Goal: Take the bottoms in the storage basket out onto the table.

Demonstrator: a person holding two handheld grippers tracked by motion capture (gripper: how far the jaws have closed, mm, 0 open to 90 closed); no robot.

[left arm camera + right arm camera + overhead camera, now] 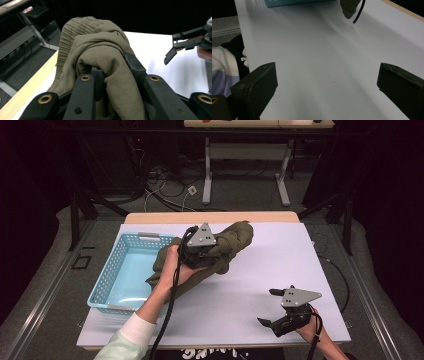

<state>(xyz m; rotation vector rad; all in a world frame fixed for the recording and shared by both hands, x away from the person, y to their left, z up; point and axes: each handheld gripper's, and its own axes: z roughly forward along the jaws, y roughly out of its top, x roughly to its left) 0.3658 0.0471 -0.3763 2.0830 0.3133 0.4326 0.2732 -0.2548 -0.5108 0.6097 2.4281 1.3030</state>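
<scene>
In the high view's centre, the bundled olive-green cloth (227, 247) hides the left gripper (212, 256) jaws and covers the light-blue plastic basket (117, 270) right wall.

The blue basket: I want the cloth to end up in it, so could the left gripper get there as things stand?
Probably yes. The left gripper, shut on the olive cloth, is just beside the blue basket, whose top is open; part of the cloth already drapes over its near rim. The right gripper is well off to the side.
</scene>
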